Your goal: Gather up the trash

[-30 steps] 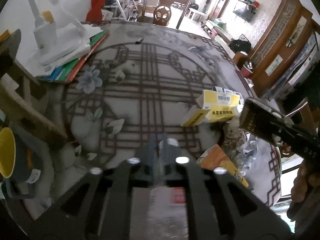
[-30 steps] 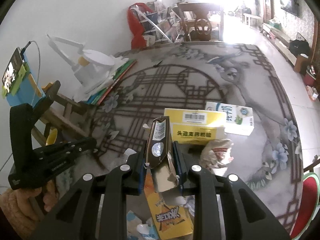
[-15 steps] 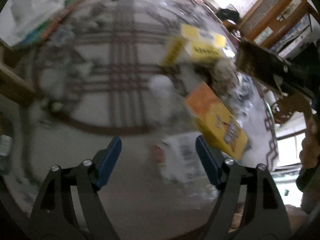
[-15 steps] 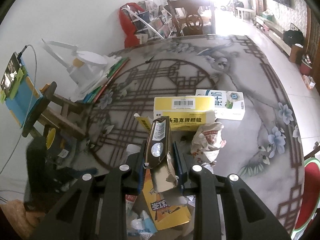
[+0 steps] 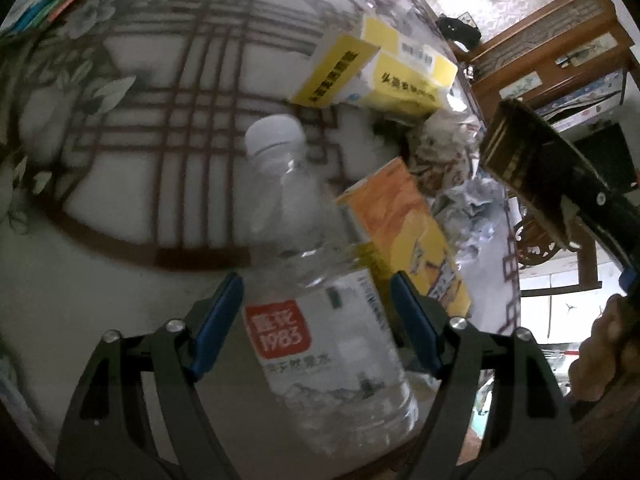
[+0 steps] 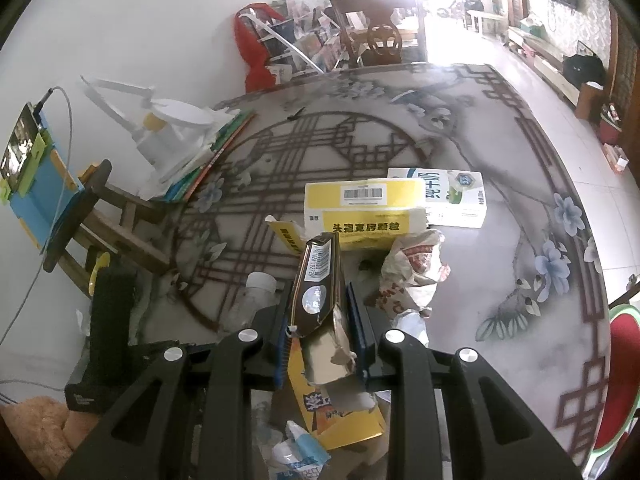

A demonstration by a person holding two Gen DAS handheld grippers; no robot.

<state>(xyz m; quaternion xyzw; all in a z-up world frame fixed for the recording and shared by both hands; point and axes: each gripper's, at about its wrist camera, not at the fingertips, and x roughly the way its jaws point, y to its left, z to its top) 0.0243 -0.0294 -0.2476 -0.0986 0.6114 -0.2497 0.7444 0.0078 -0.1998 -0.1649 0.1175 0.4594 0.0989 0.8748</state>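
A clear plastic bottle [image 5: 320,320] with a white cap and a red label lies on the patterned table, between the spread blue pads of my left gripper [image 5: 316,312], which is open around it. My right gripper [image 6: 320,320] is shut on a torn dark brown carton [image 6: 320,284], held above the trash pile; it shows in the left wrist view [image 5: 532,168] too. The bottle also shows in the right wrist view [image 6: 252,300]. An orange-yellow box [image 5: 404,232] lies beside the bottle.
A yellow box [image 6: 360,216], a white-green box [image 6: 452,196], a crumpled wrapper [image 6: 416,268] and crumpled paper [image 5: 476,216] lie on the table [image 6: 480,152]. Books and a white lamp [image 6: 172,136] stand at the far left. A wooden stand [image 6: 100,220] is left.
My left gripper has opened, dipped down and moved forward until its pads flank the bottle. My right gripper keeps hold of the brown carton and has barely moved.
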